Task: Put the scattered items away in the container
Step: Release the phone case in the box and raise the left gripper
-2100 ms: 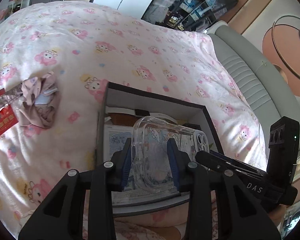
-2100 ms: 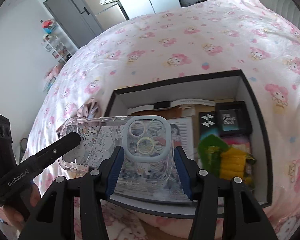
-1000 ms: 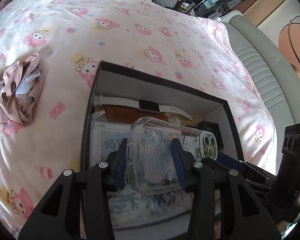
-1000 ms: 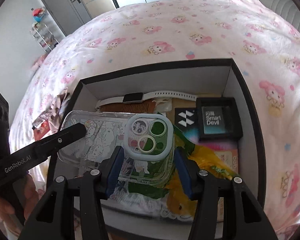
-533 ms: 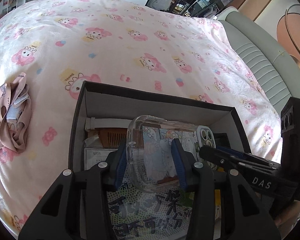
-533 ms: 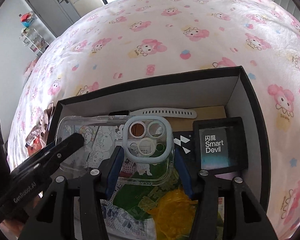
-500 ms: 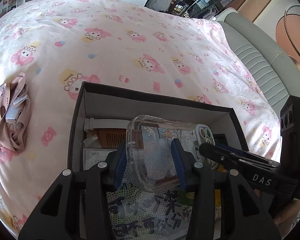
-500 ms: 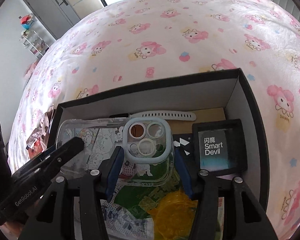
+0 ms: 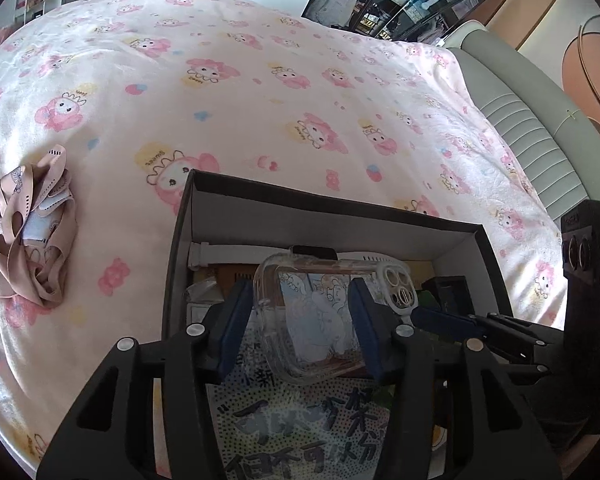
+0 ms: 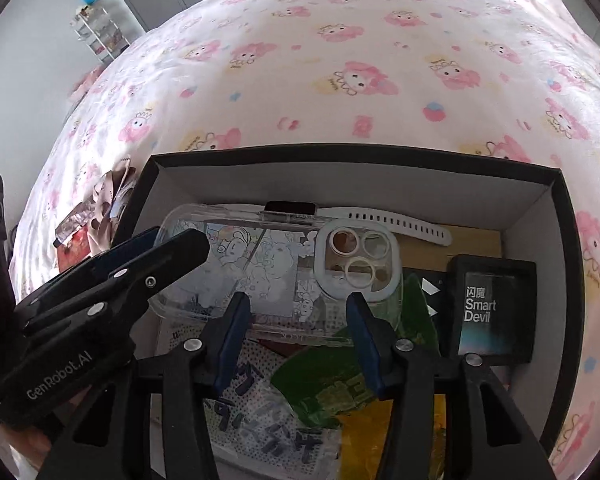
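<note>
Both tools hang over the open black box [image 10: 556, 216] on the bed, with a clear phone case [image 10: 268, 264] between them. The left tool [image 9: 300, 320] is opening: its blue pads stand just off the case's short end, with a sliver of gap on each side, so it has let go or nearly so. The right tool [image 10: 296, 328] is closing at the case's long edge near the camera cut-out, but in its own view the edge seems to sit just ahead of the pads, and I cannot tell whether they press on it. The case sits low inside the box, over printed paper and a green and yellow packet [image 10: 340, 384], near a white watch [image 10: 364, 220] along the far wall. The risk, I'd say, is that with one end freed the slick case tips or slides, ending up propped against the small black box [image 10: 492, 308] rather than flat. The bed wears a soft pink cartoon-print cover [image 9: 260, 92]; a crumpled beige cloth [image 9: 36, 224] still lies out on it, well left of the box. A grey padded headboard [image 9: 532, 128] and a shelf of oddments [image 10: 96, 32] edge the room.
</note>
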Demonstrator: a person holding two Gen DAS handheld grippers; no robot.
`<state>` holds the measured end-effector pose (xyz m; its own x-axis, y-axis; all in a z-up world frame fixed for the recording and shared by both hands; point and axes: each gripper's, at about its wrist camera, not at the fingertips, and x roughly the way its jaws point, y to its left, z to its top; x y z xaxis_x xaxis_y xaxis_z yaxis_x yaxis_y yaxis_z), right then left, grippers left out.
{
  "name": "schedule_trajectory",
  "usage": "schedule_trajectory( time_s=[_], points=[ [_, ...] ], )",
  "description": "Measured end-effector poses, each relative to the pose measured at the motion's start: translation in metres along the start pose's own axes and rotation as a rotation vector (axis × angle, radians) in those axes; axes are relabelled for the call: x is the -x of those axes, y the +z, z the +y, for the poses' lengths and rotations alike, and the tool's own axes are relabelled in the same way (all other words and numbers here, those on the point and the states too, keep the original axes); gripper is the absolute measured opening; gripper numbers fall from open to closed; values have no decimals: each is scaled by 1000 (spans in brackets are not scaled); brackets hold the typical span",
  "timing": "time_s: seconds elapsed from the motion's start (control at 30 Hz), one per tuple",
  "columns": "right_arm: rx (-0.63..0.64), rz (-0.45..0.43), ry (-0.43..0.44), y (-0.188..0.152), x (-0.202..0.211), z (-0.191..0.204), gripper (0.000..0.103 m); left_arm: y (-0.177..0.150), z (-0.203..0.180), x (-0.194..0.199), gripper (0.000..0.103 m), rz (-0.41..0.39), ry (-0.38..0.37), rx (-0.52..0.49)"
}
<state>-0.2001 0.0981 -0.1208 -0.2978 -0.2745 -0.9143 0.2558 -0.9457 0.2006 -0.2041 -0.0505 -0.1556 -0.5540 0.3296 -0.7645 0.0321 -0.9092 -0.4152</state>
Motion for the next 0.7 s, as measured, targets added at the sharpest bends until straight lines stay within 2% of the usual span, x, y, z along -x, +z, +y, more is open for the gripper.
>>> schedule_trajectory(
  time_s=[0.1,0.3,0.4,0.5,0.53,0.6,0.7],
  points=[
    [7,-30,-37,-2,7,0,47,-1,2,2,50,-3,-14,10],
    [-67,-94,-13,-2,33,-22,47,-4,-3,2,48,1,-25,-21],
    [-103,-132,-56,5,43,-39,47,-5,-8,5,48,-3,-34,-44],
    [-132,-110,-106,10,39,-53,46,-7,-14,7,41,5,-92,-57],
    [-140,-101,-99,10,36,-56,45,-8,-16,9,37,-10,-85,-71],
    [-128,-83,-71,5,34,-54,44,-10,-20,12,35,-25,-91,-98],
    [-74,-77,-32,2,29,-43,44,-8,-15,6,35,15,-89,-72]
  ],
)
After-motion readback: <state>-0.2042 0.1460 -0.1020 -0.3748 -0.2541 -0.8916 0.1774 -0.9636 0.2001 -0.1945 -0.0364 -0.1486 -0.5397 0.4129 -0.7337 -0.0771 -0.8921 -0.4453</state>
